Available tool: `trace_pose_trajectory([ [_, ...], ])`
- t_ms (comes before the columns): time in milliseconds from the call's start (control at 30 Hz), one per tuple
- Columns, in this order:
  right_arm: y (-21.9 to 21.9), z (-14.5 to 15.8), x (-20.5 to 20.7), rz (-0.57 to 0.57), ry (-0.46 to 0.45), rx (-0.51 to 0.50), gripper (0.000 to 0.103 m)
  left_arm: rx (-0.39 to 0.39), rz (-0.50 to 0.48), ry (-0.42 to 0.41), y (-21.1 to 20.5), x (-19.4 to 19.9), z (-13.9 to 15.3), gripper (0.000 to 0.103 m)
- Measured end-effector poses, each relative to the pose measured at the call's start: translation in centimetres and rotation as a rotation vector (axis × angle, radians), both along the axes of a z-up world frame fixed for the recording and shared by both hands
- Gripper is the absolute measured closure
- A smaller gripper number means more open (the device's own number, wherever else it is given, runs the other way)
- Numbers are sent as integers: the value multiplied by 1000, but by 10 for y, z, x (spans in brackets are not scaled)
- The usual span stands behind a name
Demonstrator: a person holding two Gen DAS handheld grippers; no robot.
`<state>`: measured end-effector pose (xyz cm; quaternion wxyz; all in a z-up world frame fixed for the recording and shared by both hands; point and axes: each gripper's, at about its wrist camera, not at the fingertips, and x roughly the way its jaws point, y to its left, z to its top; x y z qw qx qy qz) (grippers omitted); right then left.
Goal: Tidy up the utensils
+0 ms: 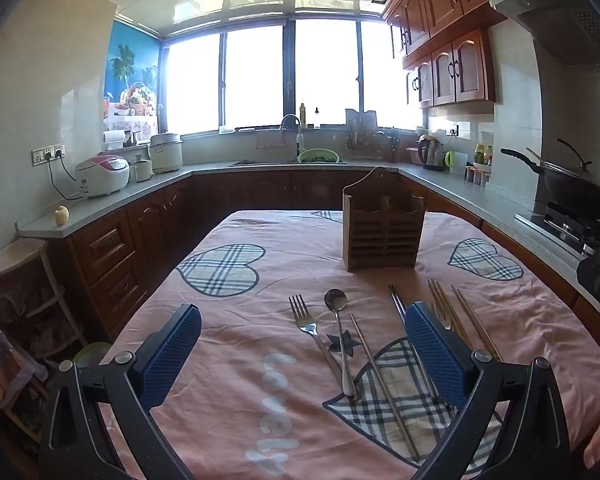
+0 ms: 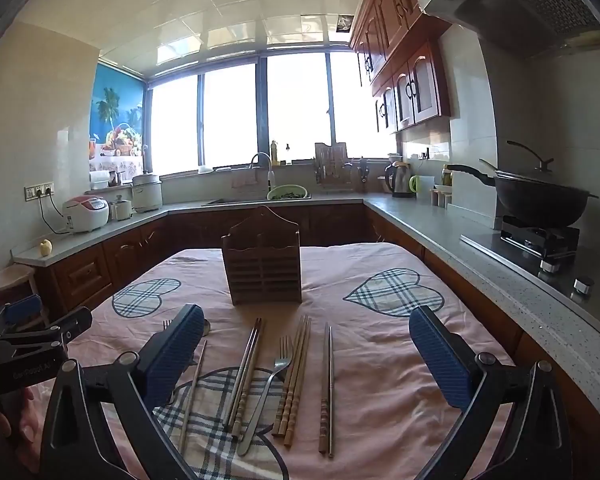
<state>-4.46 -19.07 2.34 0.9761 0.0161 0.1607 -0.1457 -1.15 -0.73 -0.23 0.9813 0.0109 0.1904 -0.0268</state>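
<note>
A slatted wooden utensil holder [image 1: 384, 228] [image 2: 262, 264] stands upright at the far middle of the pink tablecloth [image 1: 240, 360]. In front of it lie a steel fork [image 1: 306, 324], a spoon [image 1: 337, 304], steel chopsticks [image 1: 380, 380] and wooden chopsticks [image 1: 476, 324]. The right wrist view shows steel chopsticks [image 2: 244, 372], a fork [image 2: 268, 388], wooden chopsticks [image 2: 296, 376] and another pair [image 2: 327, 388]. My left gripper [image 1: 304, 356] hovers open over the fork and spoon, holding nothing. My right gripper [image 2: 308, 356] is open above the chopsticks and fork, also holding nothing.
Grey counters wrap around the table. A wok [image 2: 540, 200] sits on the stove at right, a rice cooker [image 1: 102, 176] at left and a sink with a green bowl [image 1: 318, 156] at the back. A corner shelf [image 1: 16, 280] stands left of the table.
</note>
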Motion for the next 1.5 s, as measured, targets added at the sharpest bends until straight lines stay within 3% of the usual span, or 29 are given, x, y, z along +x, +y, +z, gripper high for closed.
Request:
trace_pose_trajectory([
  [1500, -5, -8, 3, 21, 28, 24, 0, -2, -1, 1, -2, -3, 6, 1],
])
